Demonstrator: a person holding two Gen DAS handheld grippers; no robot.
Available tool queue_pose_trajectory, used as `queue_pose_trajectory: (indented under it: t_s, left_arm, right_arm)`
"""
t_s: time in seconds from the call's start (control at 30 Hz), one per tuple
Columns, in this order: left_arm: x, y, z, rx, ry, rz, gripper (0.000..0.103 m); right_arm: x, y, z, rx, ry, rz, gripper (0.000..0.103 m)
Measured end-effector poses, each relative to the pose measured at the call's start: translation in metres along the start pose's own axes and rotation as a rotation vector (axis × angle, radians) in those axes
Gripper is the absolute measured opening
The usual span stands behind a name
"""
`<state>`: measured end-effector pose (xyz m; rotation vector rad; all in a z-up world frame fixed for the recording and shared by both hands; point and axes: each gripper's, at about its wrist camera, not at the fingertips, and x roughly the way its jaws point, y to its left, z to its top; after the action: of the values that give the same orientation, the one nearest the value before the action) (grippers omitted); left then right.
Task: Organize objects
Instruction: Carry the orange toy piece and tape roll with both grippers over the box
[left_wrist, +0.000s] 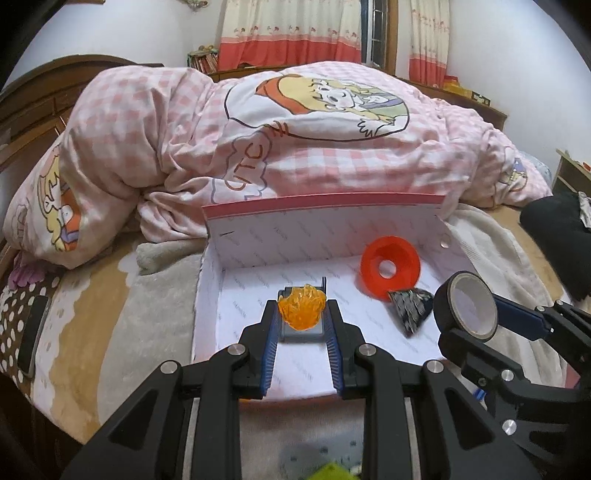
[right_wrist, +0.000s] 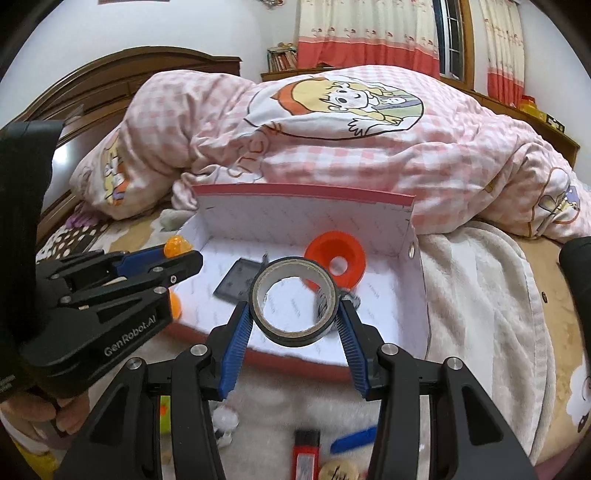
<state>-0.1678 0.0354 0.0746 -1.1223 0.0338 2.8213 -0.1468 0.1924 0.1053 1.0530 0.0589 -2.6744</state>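
Bed-top sorting: the open box lies just ahead; right claw clamps the tape roll, left claw pinches an orange toy.

left gripper: blue pads closed on a translucent orange spiky ball, held over an open white-lined box with a pink rim. box floor: grey flat case beneath the ball, orange funnel, dark patterned pouch just beside the funnel. right gripper: holds a black tape roll. behind the box: pink checked quilt with cartoon print.
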Motion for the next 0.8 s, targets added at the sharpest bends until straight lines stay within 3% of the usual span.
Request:
queue_pose_trajectory:
  t_s: [0.33, 0.8]
  left_arm:
    - [0.049, 0.006, 0.01, -0.05, 0.101, -0.011, 0.023]
    - [0.097, 0.012, 0.007, -0.04, 0.213, 0.06, 0.023]
  right_arm:
    - [0.047, -0.016, 0.015, 0.017, 0.06, -0.056, 0.049]
    - [0.085, -0.025, 0.016, 0.009, 0.127, -0.116, 0.048]
